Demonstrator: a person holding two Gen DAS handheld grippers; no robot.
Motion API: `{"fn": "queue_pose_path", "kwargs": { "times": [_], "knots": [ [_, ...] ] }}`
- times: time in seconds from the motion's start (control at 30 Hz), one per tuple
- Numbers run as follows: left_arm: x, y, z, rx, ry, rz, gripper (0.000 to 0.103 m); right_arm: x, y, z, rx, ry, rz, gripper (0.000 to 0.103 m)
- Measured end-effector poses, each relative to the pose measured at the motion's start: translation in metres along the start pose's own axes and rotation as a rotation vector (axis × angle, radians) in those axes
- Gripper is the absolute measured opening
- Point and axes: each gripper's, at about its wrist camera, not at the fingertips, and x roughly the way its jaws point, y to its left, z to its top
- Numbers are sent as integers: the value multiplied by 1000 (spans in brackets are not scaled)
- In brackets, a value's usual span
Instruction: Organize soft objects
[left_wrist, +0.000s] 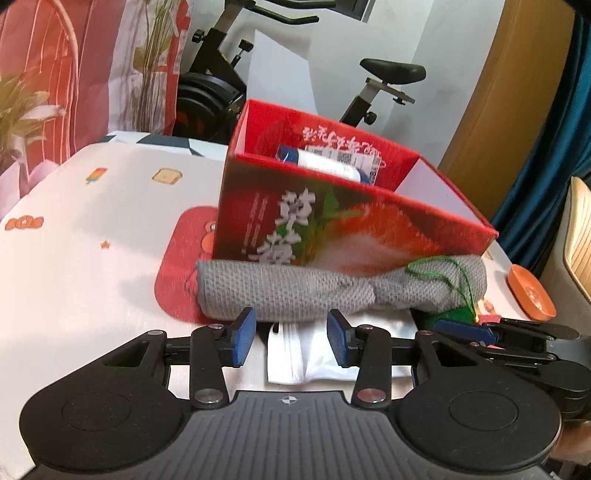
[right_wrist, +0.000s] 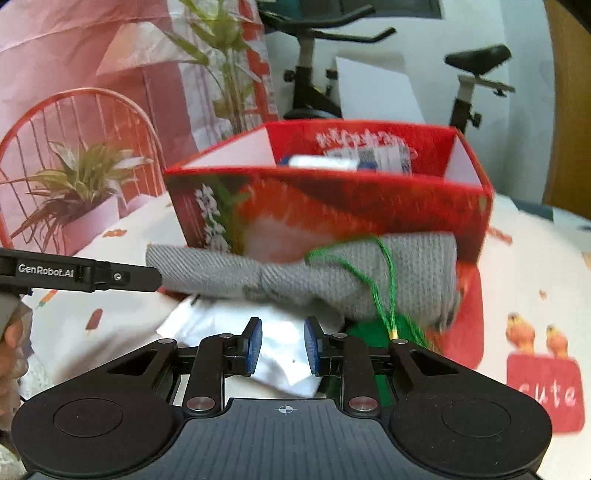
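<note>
Left wrist view: a rolled grey knitted cloth (left_wrist: 332, 291) lies on the tabletop (left_wrist: 92, 258), pressed lengthwise against the near wall of a red printed box (left_wrist: 369, 229). Its weave is coarse and ribbed, pinched in at the middle, and a loop of thin green thread (left_wrist: 454, 273) crosses its right end. Just in front of it lies a flat white folded fabric (left_wrist: 295, 354), and a green piece (right_wrist: 373, 332) shows beside that on the right. The left gripper (left_wrist: 291, 338) hovers low over the white fabric, its blue-padded fingers (left_wrist: 243, 338) apart with nothing clamped. In the right wrist view the right gripper (right_wrist: 283, 347) has its fingers (right_wrist: 255, 347) narrowly parted above the same white fabric, not pressing on it. The box holds a white tube (right_wrist: 325, 162) and paper packets.
</note>
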Motion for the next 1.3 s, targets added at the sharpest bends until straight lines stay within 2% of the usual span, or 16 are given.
{"fn": "queue_pose_path", "kwargs": {
  "times": [0.3,0.47,0.53,0.6,0.8,1.07,1.13,1.3],
  "knots": [
    [10,-2,-24,-20,56,-3,45,2,-12,-19,80,13,-38,23],
    [17,-1,-27,-25,79,3,45,3,-13,-24,74,10,-45,22],
    [18,0,-27,-32,80,6,45,4,-13,-25,63,9,-52,16],
    [20,1,-28,-39,83,10,45,4,-14,-26,62,6,-67,15],
    [25,4,-28,-56,91,21,45,3,-21,-25,91,2,-118,14],
    [22,4,-27,-64,77,36,45,1,-44,-25,170,-4,-212,15],
    [21,5,-25,-60,68,53,48,-1,-50,-25,187,-7,-239,16],
    [17,14,-19,-122,43,69,51,-1,-57,-26,225,-17,-283,20]
  ]
}}
